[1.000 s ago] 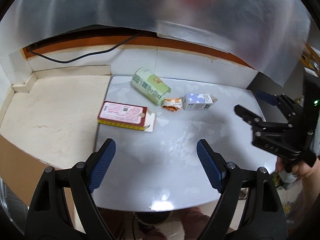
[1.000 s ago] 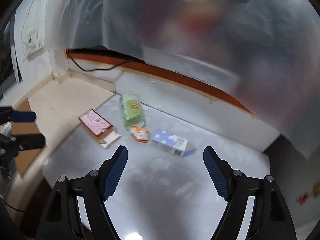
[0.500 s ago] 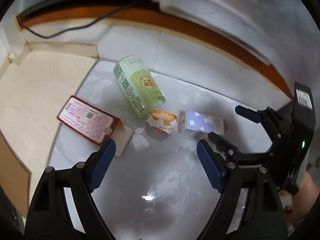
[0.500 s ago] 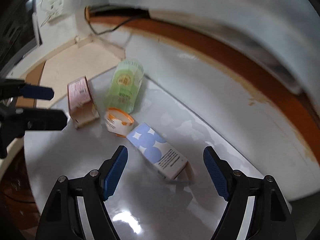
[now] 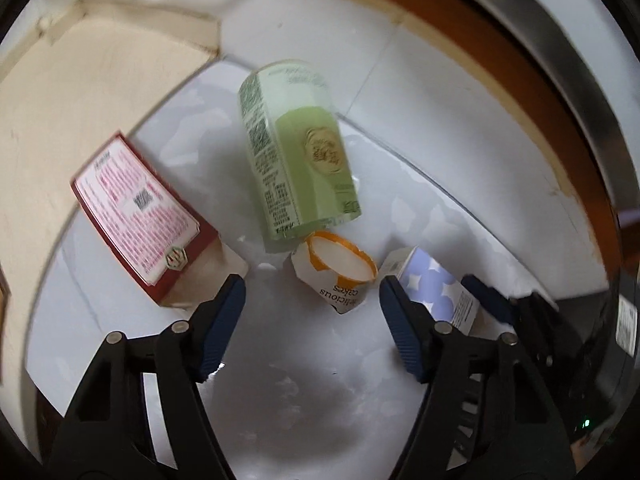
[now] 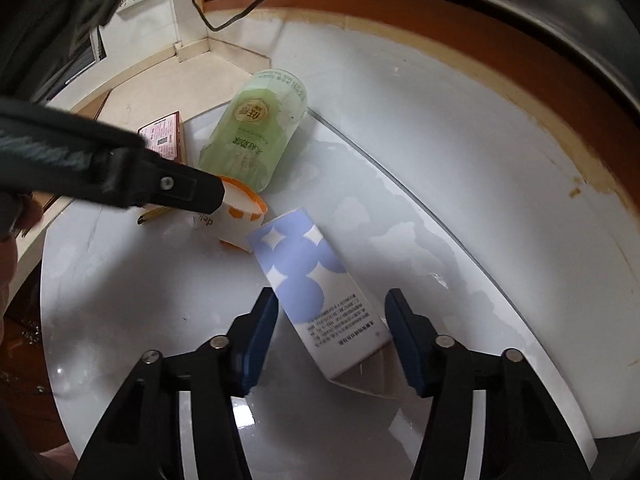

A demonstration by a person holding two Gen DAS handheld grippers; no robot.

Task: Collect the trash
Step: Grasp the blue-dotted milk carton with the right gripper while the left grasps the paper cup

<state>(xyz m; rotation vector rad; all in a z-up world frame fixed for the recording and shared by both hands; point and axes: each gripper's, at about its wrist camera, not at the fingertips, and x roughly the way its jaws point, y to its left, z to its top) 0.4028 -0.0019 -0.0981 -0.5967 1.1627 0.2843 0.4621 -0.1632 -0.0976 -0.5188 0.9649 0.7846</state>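
Trash lies on a white round table (image 5: 304,408): a green carton (image 5: 296,160) on its side, a red and pink box (image 5: 140,216), a small white and orange cake wrapper (image 5: 336,276) and a white carton with blue dots (image 6: 316,292). My left gripper (image 5: 310,312) is open, its fingers on either side of the cake wrapper, just short of it. My right gripper (image 6: 330,328) is open around the blue-dotted carton, whose near end lies between the fingers. The carton also shows in the left wrist view (image 5: 436,284).
A white wall with an orange-brown strip (image 6: 500,64) rises behind the table. A beige ledge (image 5: 80,88) lies to the left, with a black cable (image 6: 224,12) above it. The left gripper's finger (image 6: 120,176) crosses the right wrist view and hides part of the red box (image 6: 166,140).
Both grippers have moved forward and down toward the table. The left one has closed in on the cake wrapper. The right one now has the blue-dotted carton between its fingers.
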